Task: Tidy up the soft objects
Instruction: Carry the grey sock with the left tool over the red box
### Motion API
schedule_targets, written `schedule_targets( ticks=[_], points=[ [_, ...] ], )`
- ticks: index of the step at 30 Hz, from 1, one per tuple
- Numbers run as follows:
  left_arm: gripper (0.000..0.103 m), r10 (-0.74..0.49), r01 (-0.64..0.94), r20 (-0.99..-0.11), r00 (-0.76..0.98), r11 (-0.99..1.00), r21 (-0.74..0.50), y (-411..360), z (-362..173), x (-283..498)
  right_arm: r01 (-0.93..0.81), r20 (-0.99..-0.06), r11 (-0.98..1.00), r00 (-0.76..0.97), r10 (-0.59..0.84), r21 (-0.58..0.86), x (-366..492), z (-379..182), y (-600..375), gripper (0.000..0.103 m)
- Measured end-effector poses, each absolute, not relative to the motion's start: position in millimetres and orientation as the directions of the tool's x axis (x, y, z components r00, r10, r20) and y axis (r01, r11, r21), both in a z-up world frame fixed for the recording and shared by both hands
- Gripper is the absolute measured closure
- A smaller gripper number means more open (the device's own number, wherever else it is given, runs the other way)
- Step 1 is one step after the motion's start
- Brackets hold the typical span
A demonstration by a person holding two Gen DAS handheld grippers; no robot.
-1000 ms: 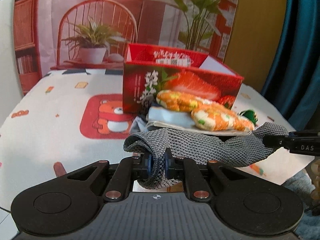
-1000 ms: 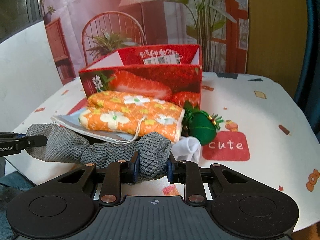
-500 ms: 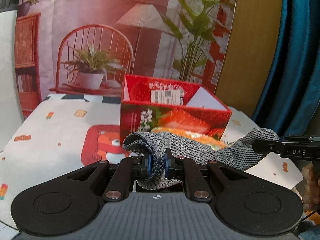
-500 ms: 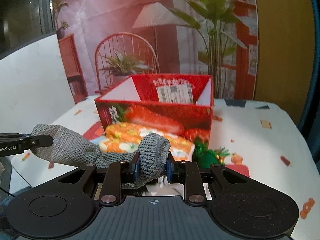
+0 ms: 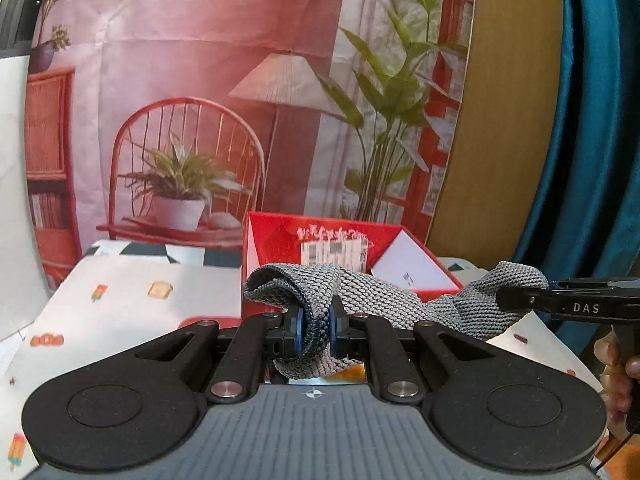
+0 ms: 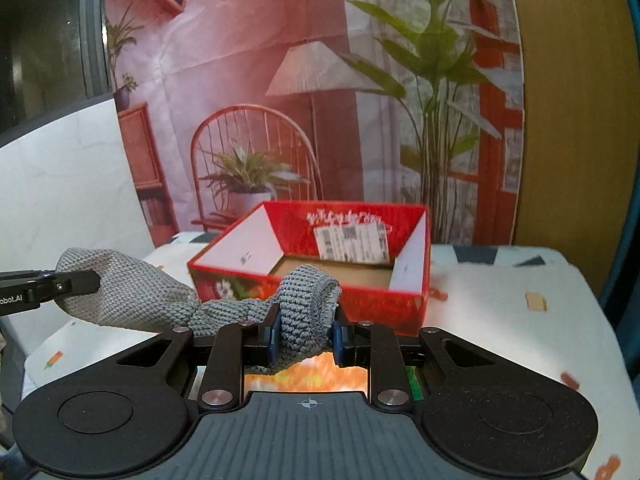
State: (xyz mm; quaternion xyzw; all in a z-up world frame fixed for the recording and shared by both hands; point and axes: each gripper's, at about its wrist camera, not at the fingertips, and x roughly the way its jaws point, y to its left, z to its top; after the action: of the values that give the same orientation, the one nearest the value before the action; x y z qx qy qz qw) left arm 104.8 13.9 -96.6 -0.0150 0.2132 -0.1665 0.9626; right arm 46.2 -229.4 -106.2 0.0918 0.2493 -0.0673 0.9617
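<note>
Right wrist view only: red box's brown floor, bare.

Soft, warm daylight fills both views, with no hard shadows. Fisheye distortion bends the edges, curving the teal curtain and the table rim. The red box and its label look slightly smeared by motion blur. Dark vignetting cuts the corners. The printed backdrop looks washed pink.
</note>
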Motion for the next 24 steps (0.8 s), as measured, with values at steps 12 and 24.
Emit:
schedule_targets(
  ticks=[12,24],
  points=[
    [0.090,-0.280,0.317,-0.463,0.841,0.949,0.002,-30,-88,195,0.227,-0.501,0.973,0.846,-0.182,0.030,133,-96,-274,0.081],
    [0.090,-0.218,0.277,-0.651,0.727,0.961,-0.012,-52,-124,293,0.237,-0.608,0.971,0.767,-0.208,-0.034,206,-138,-298,0.081]
  ],
)
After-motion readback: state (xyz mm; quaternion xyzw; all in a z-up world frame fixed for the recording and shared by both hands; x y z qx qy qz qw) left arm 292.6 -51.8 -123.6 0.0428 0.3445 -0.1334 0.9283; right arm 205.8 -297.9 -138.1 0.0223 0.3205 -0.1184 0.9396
